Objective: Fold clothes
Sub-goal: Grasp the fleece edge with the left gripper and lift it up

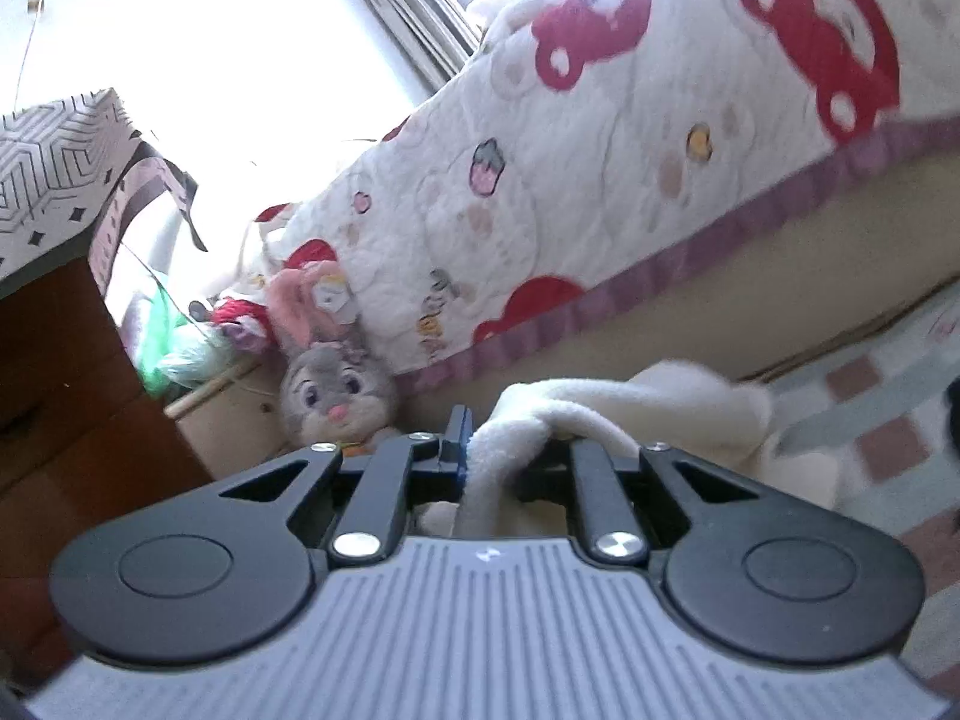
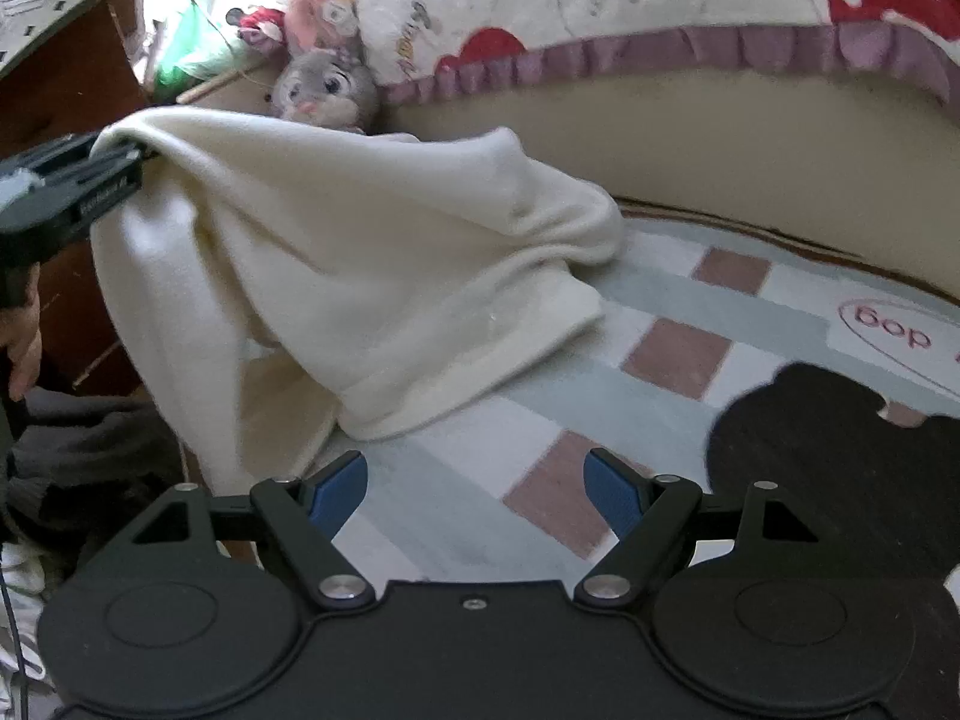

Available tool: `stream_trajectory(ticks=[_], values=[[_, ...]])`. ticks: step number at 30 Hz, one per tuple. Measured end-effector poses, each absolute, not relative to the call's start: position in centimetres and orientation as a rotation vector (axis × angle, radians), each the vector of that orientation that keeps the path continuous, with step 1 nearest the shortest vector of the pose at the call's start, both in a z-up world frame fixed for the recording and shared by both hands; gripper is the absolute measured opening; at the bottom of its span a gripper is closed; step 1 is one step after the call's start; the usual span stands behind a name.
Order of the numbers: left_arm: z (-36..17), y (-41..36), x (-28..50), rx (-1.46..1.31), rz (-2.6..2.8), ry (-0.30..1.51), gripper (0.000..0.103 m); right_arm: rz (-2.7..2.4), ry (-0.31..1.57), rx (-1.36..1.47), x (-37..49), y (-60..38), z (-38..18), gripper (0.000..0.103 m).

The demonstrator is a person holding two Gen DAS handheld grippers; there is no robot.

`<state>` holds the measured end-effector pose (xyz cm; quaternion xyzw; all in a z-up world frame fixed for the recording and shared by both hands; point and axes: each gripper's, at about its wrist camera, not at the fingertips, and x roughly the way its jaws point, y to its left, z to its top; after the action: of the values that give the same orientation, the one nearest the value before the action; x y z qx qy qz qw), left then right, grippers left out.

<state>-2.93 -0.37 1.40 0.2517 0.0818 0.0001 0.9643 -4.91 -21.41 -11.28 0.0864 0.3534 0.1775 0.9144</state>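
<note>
One soft cream fleece garment [image 2: 360, 252] is the thing you are folding. Most of it lies in a heap on the checked pink, white and grey bed cover [image 2: 672, 354], near the beige wall of the bed. One corner is up in the air, out to the left side.

Your left hand-held gripper [image 2: 129, 165] is pinching that raised corner tight, with the fleece bunched between its jaws. Hold that pinch firm, so the soft cloth does not slip out. Carry the corner across slowly and watch the folded hem at the bottom, so the edges can meet.

Your right hand-held gripper [image 2: 477, 501] has its blue pads [image 2: 339, 492] spread wide with nothing in them. It hangs over the bed cover, just in front of the garment. I think it should take hold of the near hem, or press it flat, so the heap does not drag along.

Keep clear of the grey stuffed bunny toy [image 2: 321, 87] behind the fleece, and the black flat shape [image 2: 828, 456] on the cover at your right.
</note>
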Motion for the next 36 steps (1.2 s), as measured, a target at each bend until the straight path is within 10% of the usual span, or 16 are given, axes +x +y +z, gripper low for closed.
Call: stream_trajectory(ticks=[36], values=[[25.6,-13.0,-14.2,0.217,-0.707,-0.177,0.011,0.125,0.459,0.624,-25.2,-38.2,-5.0,0.088]])
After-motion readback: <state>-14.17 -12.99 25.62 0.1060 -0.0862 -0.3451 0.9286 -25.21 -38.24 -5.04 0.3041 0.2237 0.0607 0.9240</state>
